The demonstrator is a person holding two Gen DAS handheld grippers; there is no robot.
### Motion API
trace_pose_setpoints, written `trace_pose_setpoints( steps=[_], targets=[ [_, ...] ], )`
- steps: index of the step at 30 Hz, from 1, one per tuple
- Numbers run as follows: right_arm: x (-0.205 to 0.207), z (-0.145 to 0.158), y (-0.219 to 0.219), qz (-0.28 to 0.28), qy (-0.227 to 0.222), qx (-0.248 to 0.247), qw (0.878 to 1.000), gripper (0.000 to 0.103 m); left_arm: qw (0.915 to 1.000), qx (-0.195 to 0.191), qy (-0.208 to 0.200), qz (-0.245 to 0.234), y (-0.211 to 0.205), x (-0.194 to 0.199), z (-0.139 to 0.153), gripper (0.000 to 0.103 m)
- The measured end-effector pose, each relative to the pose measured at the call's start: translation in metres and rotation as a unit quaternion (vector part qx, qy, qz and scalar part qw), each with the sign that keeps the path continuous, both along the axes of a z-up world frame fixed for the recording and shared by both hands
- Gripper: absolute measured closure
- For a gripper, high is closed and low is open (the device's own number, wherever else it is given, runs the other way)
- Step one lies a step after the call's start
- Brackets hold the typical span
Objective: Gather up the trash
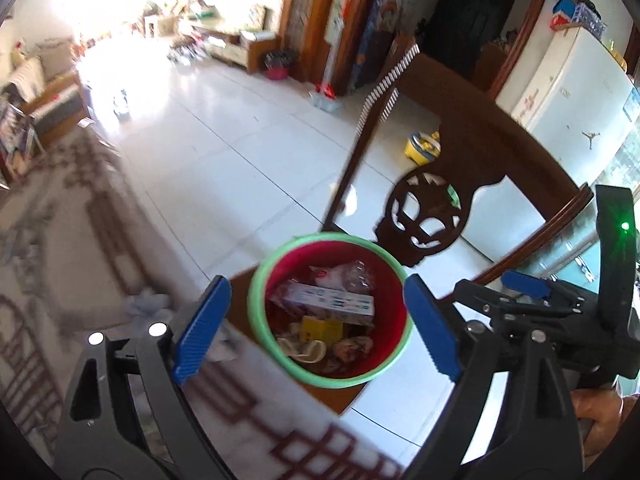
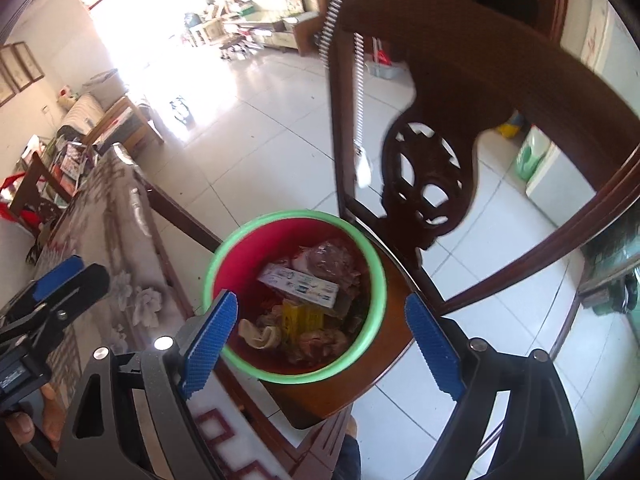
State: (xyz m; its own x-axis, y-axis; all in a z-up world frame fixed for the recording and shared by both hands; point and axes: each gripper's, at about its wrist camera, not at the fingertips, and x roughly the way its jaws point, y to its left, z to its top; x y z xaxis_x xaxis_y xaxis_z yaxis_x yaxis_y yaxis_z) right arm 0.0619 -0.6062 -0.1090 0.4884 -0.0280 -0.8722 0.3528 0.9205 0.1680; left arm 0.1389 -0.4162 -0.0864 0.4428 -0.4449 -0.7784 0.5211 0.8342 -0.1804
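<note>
Bin (image 1: pixel 256 300): round, red inside, green rim; stands on the chair (image 1: pixel 472 152) seat, ahead of and below both grippers, framed between each pair of fingers, touched by neither.

Left gripper (image 1: pixel 316 328): spread wide, holding nothing; black frame, ribbed blue pads (image 1: pixel 204 328).

Right gripper (image 2: pixel 320 344): likewise spread wide and empty; also seen at the right edge of the left view, just beside the left gripper.

Bin contents: long white-and-blue carton (image 1: pixel 332 302), yellow box (image 1: pixel 320 330), crumpled clear wrapper (image 1: pixel 344 274), pale scraps.

Table (image 2: pixel 104 240): patterned cloth, left of the bin.

Chair: dark carved wood, pierced round backrest.
</note>
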Motion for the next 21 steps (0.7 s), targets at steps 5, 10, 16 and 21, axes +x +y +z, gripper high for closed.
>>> trace_pose_setpoints(
  steps=[5, 10, 16, 21],
  targets=[
    [-0.007, 0.03, 0.058, 0.038, -0.038, -0.03, 0.998, 0.007, 0.9966, -0.011, -0.064, 0.052, 0.061, -0.027, 0.041, 0.005],
    [-0.02, 0.048, 0.11, 0.076, -0.063, -0.048, 0.994, 0.007, 0.9895, -0.039, -0.098, 0.099, 0.127, -0.055, 0.069, 0.005],
    [-0.067, 0.1, 0.187, 0.089, -0.219, -0.105, 0.966, 0.007, 0.9691, -0.052, -0.169, 0.172, 0.199, -0.099, 0.093, 0.005],
    [-0.083, 0.115, 0.23, 0.056, -0.27, -0.124, 0.953, 0.007, 0.9501, -0.036, -0.226, 0.213, 0.25, -0.129, 0.106, 0.005]
  ],
)
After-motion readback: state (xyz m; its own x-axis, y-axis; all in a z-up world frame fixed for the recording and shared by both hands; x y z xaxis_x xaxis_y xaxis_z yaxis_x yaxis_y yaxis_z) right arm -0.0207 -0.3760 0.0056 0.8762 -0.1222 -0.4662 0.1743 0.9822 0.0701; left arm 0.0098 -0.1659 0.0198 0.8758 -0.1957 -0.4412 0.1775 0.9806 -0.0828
